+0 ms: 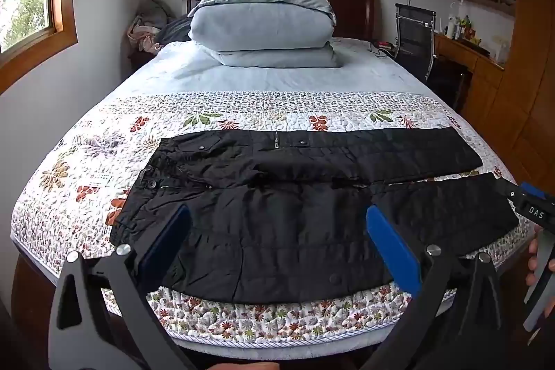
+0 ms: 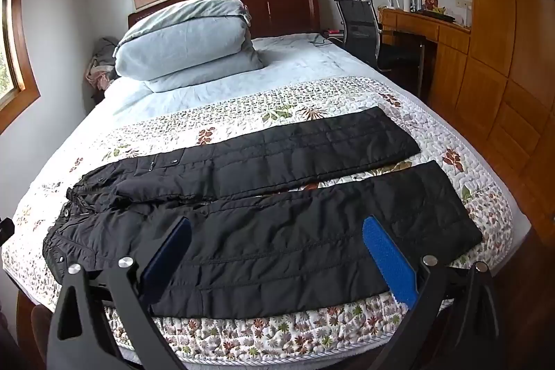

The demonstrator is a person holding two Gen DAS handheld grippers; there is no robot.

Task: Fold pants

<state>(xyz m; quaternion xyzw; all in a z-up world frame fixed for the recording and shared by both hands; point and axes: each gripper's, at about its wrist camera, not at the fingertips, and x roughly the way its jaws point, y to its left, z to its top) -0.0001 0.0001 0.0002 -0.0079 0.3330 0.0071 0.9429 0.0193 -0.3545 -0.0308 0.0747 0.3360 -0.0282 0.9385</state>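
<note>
Blue pads lined the inner faces of both tools, probably so that smooth cloth would not slip from them. The left gripper [image 1: 277,231] and the right gripper [image 2: 277,245] each hung above the near edge of the bed [image 1: 305,321] with the jaws spread wide and nothing between them, tilted down toward the cloth but not touching it. Under them the black pants [image 1: 295,224] lay flat across the flowered quilt [image 1: 242,113], the waist to the left and the two legs stretched to the right, side by side with a narrow gap between them. This flat, open position seemed prepared for a first fold, I think one leg over the other, so each tool would need a hold on the near leg's edge. The fabric looked padded and a little stiff. Farther back, a folded pale blue duvet [image 1: 263,23] sat against the headboard [image 1: 350,9], well apart from the working area.
</note>
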